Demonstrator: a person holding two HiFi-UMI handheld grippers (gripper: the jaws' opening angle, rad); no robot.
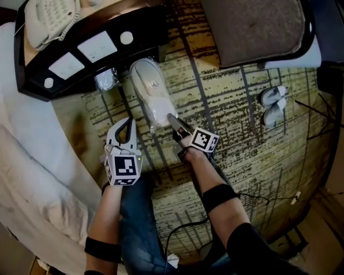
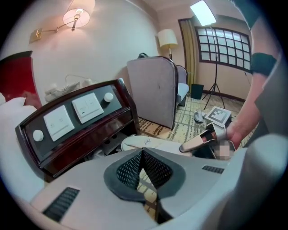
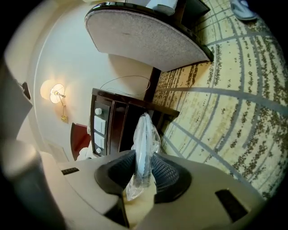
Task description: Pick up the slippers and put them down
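Here, plastic bag holds slippers, pinched by right claw.

Warm light comes from the wall lamp and a bright light panel; the fisheye edges are dark and bent.

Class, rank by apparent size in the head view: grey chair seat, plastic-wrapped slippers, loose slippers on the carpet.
1. grey chair seat
2. plastic-wrapped slippers
3. loose slippers; farther from the camera, so true order unsure.
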